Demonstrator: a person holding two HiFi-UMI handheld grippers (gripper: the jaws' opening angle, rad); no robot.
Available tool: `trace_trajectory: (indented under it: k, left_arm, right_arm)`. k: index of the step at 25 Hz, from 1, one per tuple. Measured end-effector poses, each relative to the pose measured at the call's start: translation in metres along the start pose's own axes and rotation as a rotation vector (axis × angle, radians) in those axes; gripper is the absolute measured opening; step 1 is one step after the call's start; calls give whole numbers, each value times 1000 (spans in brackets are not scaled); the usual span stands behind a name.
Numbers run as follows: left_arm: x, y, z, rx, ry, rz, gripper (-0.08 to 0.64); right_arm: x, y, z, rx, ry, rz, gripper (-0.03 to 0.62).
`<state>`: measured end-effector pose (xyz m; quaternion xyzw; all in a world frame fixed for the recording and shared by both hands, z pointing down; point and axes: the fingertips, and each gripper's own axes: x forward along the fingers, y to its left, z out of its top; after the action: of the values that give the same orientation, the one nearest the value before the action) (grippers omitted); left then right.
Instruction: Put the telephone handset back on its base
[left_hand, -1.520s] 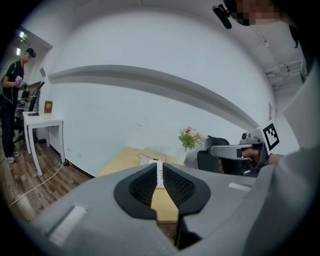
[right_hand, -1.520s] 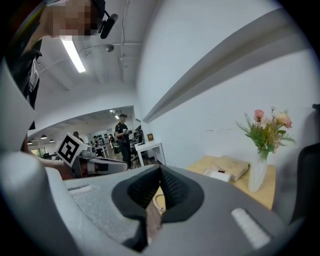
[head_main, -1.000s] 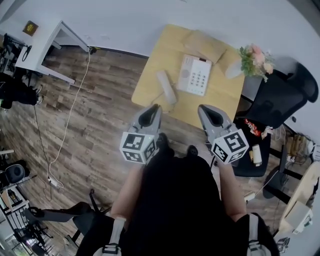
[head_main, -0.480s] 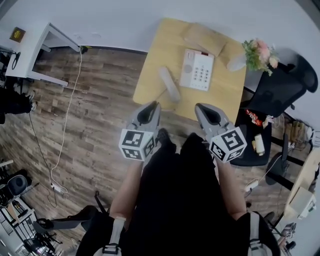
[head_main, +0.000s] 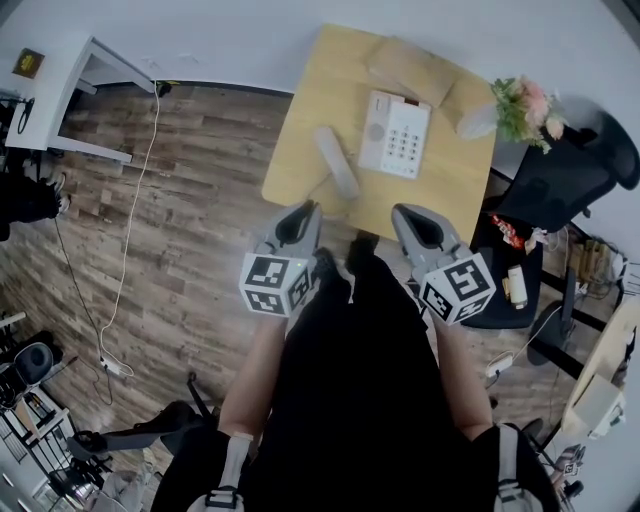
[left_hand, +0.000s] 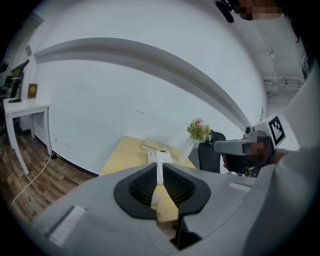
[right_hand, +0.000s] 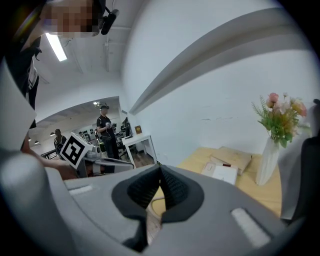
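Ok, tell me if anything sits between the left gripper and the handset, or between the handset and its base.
Nothing visible does. The left gripper hangs short of the table edge; the handset lies on bare wood left of the base, apart from it.

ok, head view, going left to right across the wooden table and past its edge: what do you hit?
long white telephone handset → white push-button telephone base → white vase of pink flowers → black office chair
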<state>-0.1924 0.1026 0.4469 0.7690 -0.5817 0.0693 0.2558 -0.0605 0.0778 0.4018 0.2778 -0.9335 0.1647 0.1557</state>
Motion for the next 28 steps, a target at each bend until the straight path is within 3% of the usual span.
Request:
trace_trajectory:
  k: [15,28]
  left_arm:
    - [63,1,14,9,64,120,48]
    - [109,-6,-12,-37,135,201,66]
  right_arm:
    - [27,-63,28,-7,-7,106,3]
    - [34,-105,20,0,11,198,3]
